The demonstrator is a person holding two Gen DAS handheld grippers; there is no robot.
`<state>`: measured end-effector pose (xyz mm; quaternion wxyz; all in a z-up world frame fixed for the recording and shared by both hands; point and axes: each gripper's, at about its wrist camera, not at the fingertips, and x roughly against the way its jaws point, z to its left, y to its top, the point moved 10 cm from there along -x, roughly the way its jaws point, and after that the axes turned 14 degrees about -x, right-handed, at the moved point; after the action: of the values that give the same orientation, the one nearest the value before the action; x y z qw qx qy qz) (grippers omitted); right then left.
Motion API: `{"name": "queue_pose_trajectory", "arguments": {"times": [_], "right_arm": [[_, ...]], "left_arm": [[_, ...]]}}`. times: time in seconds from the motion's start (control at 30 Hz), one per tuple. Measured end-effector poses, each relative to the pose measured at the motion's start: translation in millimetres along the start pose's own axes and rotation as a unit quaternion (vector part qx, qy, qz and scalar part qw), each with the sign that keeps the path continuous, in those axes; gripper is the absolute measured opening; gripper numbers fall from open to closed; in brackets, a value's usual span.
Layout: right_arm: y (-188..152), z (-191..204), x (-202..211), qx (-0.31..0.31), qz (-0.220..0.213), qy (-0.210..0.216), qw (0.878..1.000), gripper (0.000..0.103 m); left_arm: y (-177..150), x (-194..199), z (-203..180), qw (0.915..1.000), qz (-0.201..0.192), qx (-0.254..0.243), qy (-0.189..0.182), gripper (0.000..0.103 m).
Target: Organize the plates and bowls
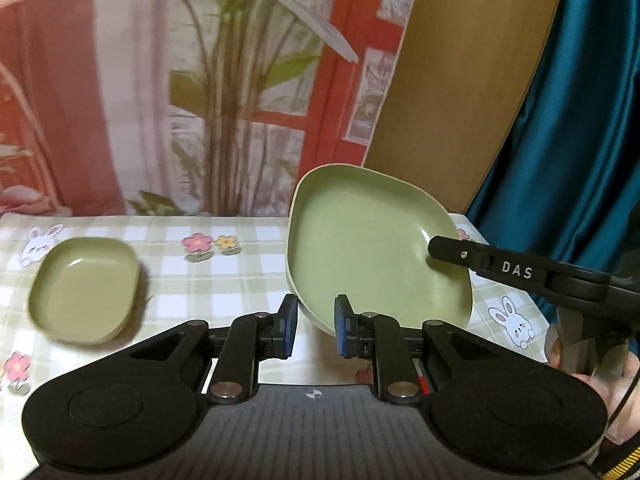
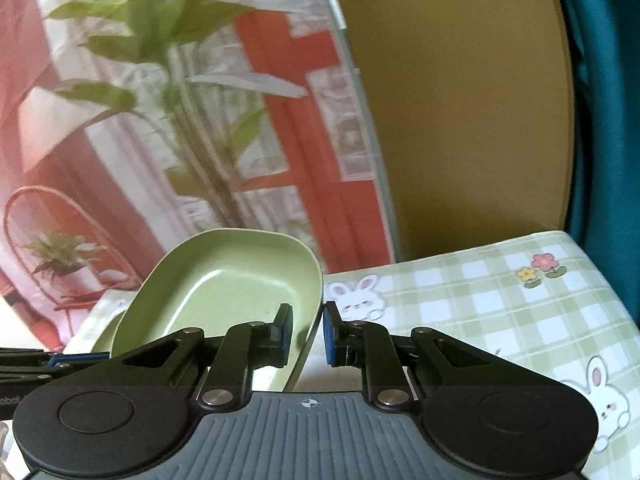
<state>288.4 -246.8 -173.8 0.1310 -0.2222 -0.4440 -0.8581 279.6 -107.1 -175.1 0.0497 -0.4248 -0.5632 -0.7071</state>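
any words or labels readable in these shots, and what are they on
"DAS": white letters on the black finger of the right claw, which reaches in from the right over the large green plate in the left wrist view.
"obot": a cut-off white fragment at the left edge of the right wrist view, on the black body of the left claw; the rest is out of frame.
Nothing else carries text.

Both grippers (image 1: 315,330) (image 2: 306,332) are black with blue-padded jaws, silver screws and ribbed grey bases.

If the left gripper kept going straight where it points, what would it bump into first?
The left gripper already pinches the near rim of the large green plate, so that plate lies first in its line; beyond it, probably the checked tablecloth.
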Motion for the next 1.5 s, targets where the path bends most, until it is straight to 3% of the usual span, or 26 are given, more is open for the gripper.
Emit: {"name": "queue_pose_trajectory", "arguments": {"times": [0.3, 0.63, 1.1, 1.5], "right_arm": [[-43.3, 45.7, 10.1, 0.024, 0.028, 0.021, 0.999, 0.016], [-82.7, 66.5, 24.3, 0.036, 0.048, 0.026, 0.998, 0.016], [-90.2, 83.1, 62.9, 0.052, 0.033, 0.031, 0.998, 0.016], [-130.3, 71.4, 59.0, 0.060, 0.059, 0.013, 0.996, 0.016]], "left_arm": [[-45.2, 46.3, 19.5, 0.9993, -0.009, 0.034, 0.013, 0.020], [-85.8, 75.7, 25.2, 0.9973, -0.011, 0.071, 0.017, 0.021], [-86.8, 124.0, 16.8, 0.9970, -0.044, 0.058, 0.026, 0.021], [-136.4, 110.6, 11.8, 0.9961, -0.017, 0.086, 0.004, 0.021]]}}
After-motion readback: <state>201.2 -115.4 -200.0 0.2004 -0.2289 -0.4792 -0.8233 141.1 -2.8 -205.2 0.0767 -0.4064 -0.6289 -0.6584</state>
